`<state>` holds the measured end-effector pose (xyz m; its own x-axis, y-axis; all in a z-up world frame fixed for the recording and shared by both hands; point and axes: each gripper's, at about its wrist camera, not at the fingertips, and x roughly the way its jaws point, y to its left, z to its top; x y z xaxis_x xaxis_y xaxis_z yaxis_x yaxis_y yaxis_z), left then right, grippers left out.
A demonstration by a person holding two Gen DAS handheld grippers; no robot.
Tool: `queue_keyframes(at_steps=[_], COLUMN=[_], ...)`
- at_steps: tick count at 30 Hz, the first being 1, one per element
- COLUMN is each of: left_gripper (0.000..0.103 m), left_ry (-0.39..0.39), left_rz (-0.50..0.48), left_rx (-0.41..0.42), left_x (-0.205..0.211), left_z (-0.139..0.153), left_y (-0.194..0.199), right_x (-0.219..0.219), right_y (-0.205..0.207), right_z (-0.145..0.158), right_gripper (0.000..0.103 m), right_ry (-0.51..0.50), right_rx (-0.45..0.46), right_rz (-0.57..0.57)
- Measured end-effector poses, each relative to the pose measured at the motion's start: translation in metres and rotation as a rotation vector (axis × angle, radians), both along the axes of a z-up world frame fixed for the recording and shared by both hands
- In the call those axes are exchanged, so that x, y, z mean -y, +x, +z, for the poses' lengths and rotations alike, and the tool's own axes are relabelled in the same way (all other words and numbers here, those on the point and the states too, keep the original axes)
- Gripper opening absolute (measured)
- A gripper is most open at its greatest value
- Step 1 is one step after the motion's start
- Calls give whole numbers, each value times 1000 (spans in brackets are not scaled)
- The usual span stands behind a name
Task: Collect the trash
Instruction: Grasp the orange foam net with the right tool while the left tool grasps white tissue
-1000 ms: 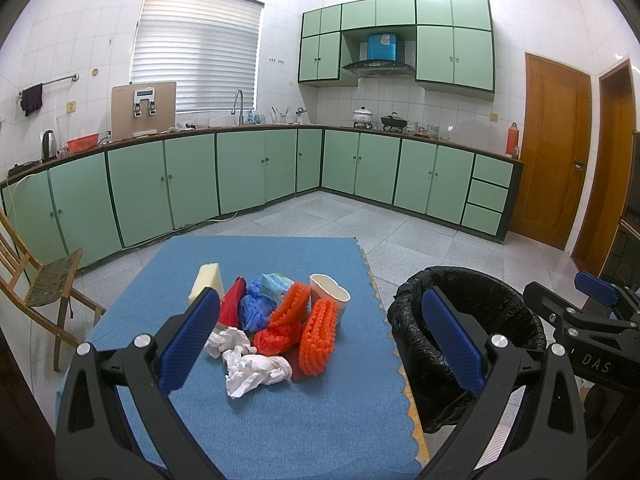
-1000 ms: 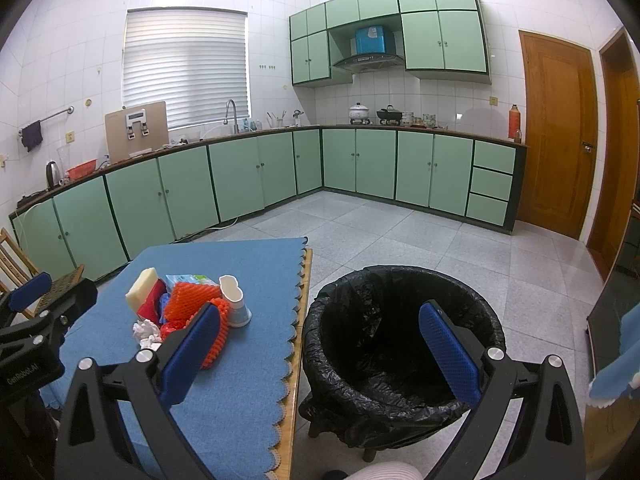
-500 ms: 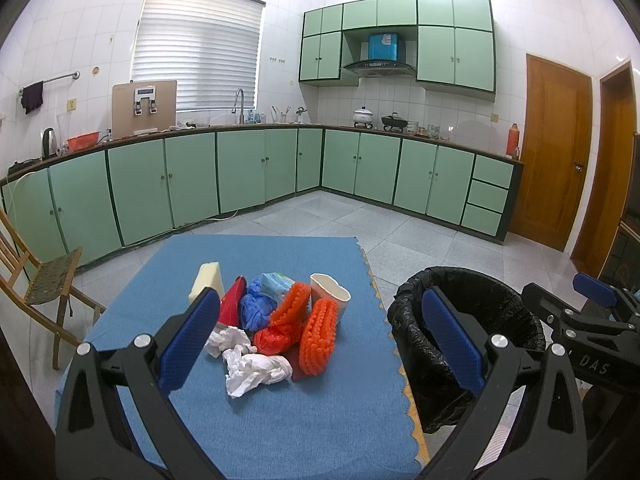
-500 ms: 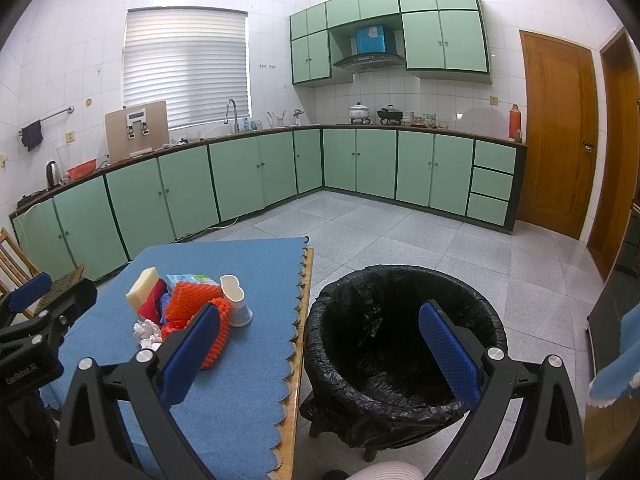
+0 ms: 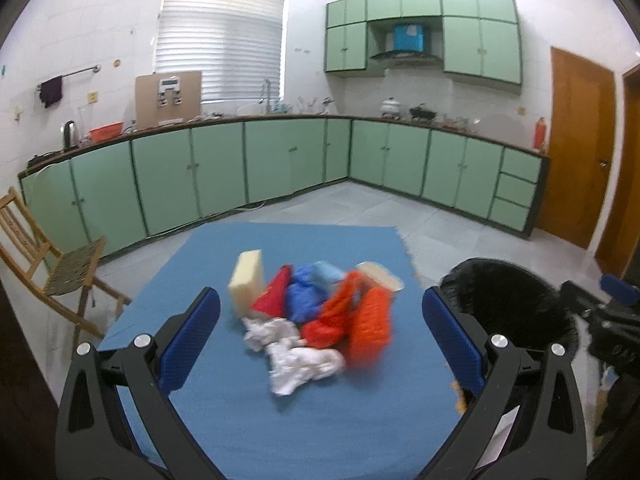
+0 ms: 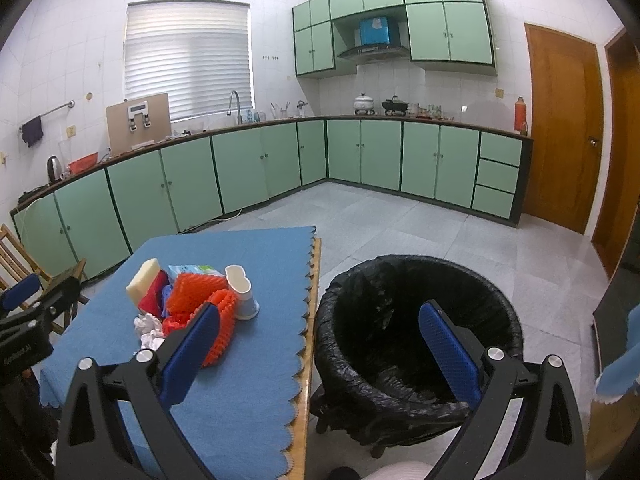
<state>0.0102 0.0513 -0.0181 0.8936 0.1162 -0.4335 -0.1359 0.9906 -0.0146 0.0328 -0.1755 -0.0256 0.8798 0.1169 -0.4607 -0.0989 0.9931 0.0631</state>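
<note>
A blue tablecloth (image 6: 240,400) with a scalloped edge carries orange foam netting (image 6: 216,312), crumpled white tissue (image 5: 300,362), a pale yellow sponge (image 6: 143,280), a red wrapper (image 5: 276,298) and a white paper cup (image 6: 242,292). At 3 o'clock is a black-lined bin (image 6: 416,344). The cabinets (image 6: 380,156) are mint green.

Left gripper (image 5: 320,334), right gripper (image 6: 320,344): black angular frames, blue textured pads, silver screws.

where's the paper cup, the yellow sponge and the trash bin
paper cup (image 6: 243,297): right wrist view, on its side wall
yellow sponge (image 6: 142,281): right wrist view, on its broad face
trash bin (image 6: 496,312): right wrist view, on its bag-lined rim
</note>
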Motion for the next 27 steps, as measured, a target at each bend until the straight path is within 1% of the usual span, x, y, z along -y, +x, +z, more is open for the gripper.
queue_keyframes(at_steps=[2,5,6,7,11,15,18,20,24,26,27], left_gripper=[98,98,98,98,98,98,98,98,98,98,98], left_ry=[9,-4,-5,-4,18,35,39,41,57,55,50], left_rz=[25,39,48,56,87,112,122,127,128,124,121], left_rx=[-24,-71,-80,-85,-98,-120,-145,-149,-154,-162,-167], left_x=[-13,-30,-35,-41,-59,-73,-82,-87,-94,-97,-98], left_z=[-10,-26,-32,-36,-53,-69,-80,-85,-92,-96,-98], left_y=[5,15,17,20,29,36,41,43,49,52,53], right_x=[-5,-17,-24,-28,-48,-80,-104,-114,-130,-135,-137], right_y=[6,17,22,27,42,59,73,80,90,96,97], right_z=[-6,-17,-23,-28,-46,-70,-91,-101,-116,-123,-125], right_gripper=[97,97,95,92,91,87,82,81,77,71,65], right_ry=[4,6,6,10,21,-10,-20,-19,-26,-32,-28], right_rx=[-9,-11,-18,-22,-36,-60,-95,-118,-159,-185,-195], right_rz=[5,12,18,23,49,97,132,143,166,175,181])
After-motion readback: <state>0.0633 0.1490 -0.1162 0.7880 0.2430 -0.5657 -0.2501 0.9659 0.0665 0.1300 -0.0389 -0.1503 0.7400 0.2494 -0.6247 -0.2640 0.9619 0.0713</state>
